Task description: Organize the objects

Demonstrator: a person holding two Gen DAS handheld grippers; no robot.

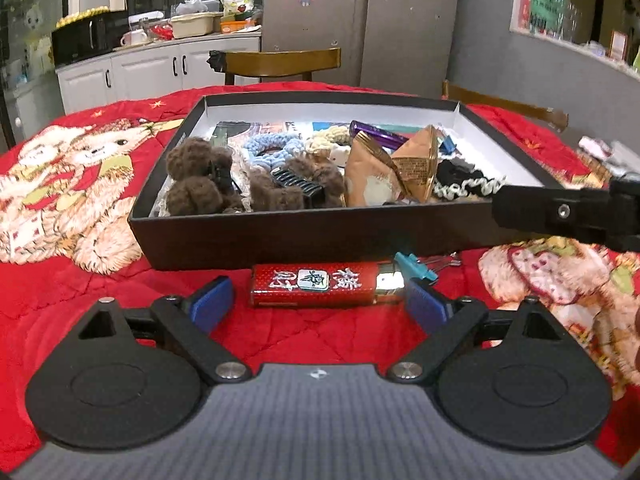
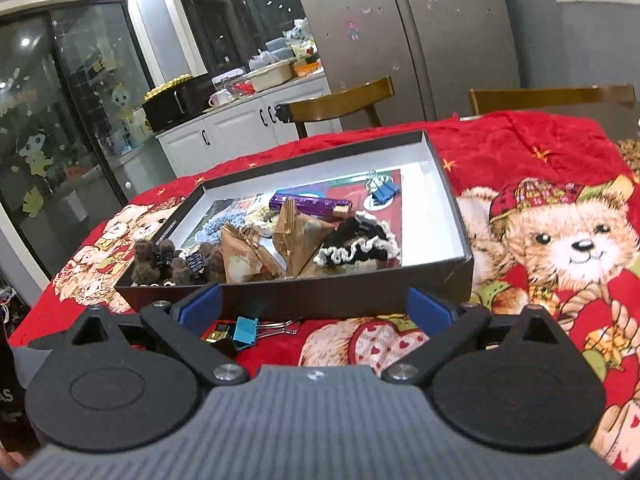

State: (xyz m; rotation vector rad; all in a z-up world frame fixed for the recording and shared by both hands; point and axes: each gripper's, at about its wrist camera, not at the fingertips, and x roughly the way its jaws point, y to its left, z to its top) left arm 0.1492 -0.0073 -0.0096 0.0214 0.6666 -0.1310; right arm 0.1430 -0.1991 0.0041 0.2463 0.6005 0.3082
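Observation:
A black box with a white inside [image 1: 280, 236] [image 2: 448, 216] sits on the red bear blanket and holds scrunchies, brown plush clips, paper packets and a purple tube. A red lighter [image 1: 320, 285] lies on the blanket in front of the box, between the fingers of my open left gripper [image 1: 320, 304]. A teal binder clip [image 1: 412, 266] [image 2: 245, 331] lies beside the lighter's right end. My right gripper [image 2: 316, 306] is open and empty, hovering just before the box's front wall. Its arm shows at the right of the left wrist view [image 1: 560, 216].
The red blanket [image 2: 520, 152] covers the table. Two wooden chairs [image 1: 280, 64] [image 2: 552, 98] stand behind it. A white counter [image 1: 160, 60] with dishes and a steel fridge [image 1: 360, 20] are further back.

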